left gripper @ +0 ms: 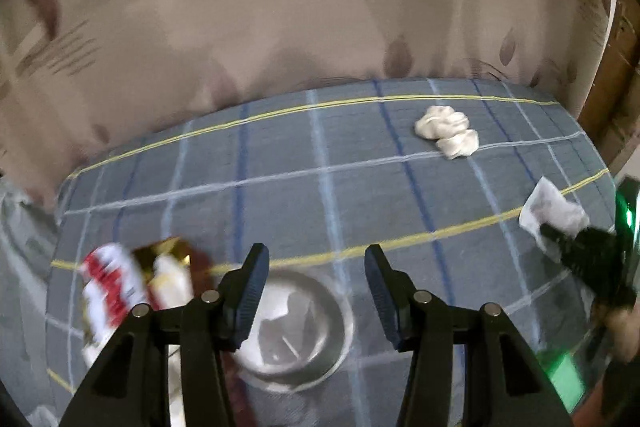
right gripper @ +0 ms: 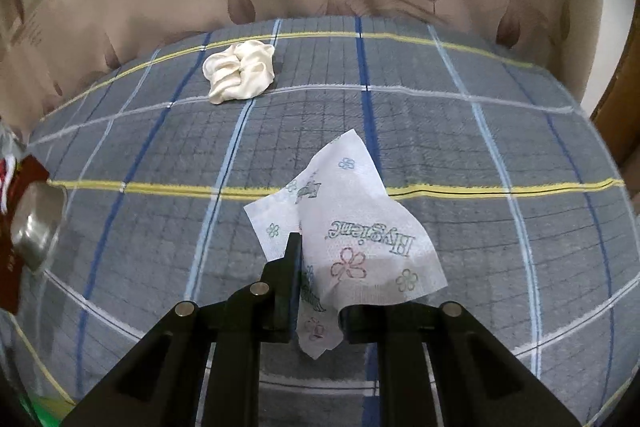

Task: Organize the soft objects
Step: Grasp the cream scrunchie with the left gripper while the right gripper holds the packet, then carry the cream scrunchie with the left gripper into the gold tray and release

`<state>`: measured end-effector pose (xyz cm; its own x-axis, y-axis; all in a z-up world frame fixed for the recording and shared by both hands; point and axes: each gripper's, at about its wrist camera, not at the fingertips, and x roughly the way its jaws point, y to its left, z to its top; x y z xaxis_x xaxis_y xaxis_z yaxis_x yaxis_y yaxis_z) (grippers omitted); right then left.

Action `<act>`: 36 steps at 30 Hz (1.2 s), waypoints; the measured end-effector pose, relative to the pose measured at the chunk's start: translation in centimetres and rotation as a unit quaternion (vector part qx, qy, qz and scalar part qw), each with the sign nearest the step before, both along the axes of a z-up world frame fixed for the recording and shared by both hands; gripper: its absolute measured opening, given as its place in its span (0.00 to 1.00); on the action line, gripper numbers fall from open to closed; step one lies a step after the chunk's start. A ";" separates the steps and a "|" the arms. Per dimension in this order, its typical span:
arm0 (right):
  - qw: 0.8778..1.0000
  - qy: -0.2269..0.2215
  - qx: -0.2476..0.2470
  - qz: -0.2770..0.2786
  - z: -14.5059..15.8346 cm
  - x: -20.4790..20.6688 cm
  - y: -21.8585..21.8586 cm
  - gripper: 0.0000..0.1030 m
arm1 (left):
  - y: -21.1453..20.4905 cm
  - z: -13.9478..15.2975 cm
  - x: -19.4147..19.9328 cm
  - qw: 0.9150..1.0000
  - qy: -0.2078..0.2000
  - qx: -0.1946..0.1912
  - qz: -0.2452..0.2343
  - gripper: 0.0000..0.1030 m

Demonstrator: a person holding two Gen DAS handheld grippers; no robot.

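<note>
Printed paper napkin (right gripper: 352,239) hangs clamped between the closed jaws of the right gripper (right gripper: 316,267), its loose sheet fanning up and to the right over the plaid blanket (right gripper: 500,155). Only the left finger (right gripper: 290,267) shows; the napkin drapes over the other. Far and to the left of those jaws lies a cream scrunchie (right gripper: 240,73), crumpled, its long axis running left to right, well apart from the napkin. A steel bowl (left gripper: 308,323) sits near, between and below the wide-apart, empty jaws of the left gripper (left gripper: 316,267), with something pale already inside; what it is cannot be made out through the blur. From the right gripper the bowl lies at the far left edge, so the napkin's likely trip is leftward. A red-and-white packet (left gripper: 120,287) beside the bowl is smeared by motion and cut off by the left gripper's frame, its print unreadable.
</note>
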<state>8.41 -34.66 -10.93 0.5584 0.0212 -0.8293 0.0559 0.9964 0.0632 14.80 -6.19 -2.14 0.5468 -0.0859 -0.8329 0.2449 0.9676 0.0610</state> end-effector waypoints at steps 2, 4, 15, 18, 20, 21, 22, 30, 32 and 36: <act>1.000 -0.014 -0.013 0.009 -0.1 -0.4 0.2 0.13 | -2.4 -0.6 2.1 0.999 0.027 -0.026 -0.024 0.51; 1.000 -0.019 -0.010 0.009 -0.1 -0.7 0.0 0.14 | -4.3 -1.0 3.8 0.997 0.044 -0.050 -0.036 0.52; 0.999 -0.039 0.037 -0.004 -0.8 -0.9 -0.8 0.14 | -13.5 -5.4 14.2 0.977 0.138 -0.151 -0.064 0.55; 0.998 -0.039 0.043 -0.004 -0.9 -0.9 -0.9 0.15 | -14.4 -6.8 16.4 0.976 0.143 -0.158 -0.033 0.55; 0.998 -0.039 0.047 -0.005 -0.9 -0.9 -1.0 0.15 | -15.3 -8.0 17.8 0.977 0.150 -0.148 -0.019 0.55; 0.998 -0.039 0.048 -0.005 -0.9 -0.9 -1.0 0.15 | -15.6 -8.3 18.3 0.977 0.150 -0.148 -0.017 0.55; 0.998 -0.040 0.049 -0.005 -0.9 -0.9 -1.0 0.15 | -16.0 -8.8 18.7 0.979 0.147 -0.142 -0.014 0.55; 0.997 -0.039 0.061 -0.005 -0.8 -0.8 -1.2 0.15 | -17.1 -11.2 19.1 0.981 0.148 -0.122 -0.018 0.09; 0.997 -0.039 0.060 -0.005 -0.8 -0.8 -1.2 0.15 | -17.4 -11.3 18.8 0.983 0.143 -0.112 -0.024 0.09; 0.997 -0.039 0.060 -0.005 -0.8 -0.8 -1.2 0.15 | -17.6 -10.3 16.6 0.986 0.135 -0.081 -0.050 0.08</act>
<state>7.58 -35.81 -11.72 0.6223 0.1116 -0.7748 0.0559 0.9809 0.1862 31.41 -23.75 -12.41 0.2895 -0.2726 -0.9175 0.3252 0.9296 -0.1736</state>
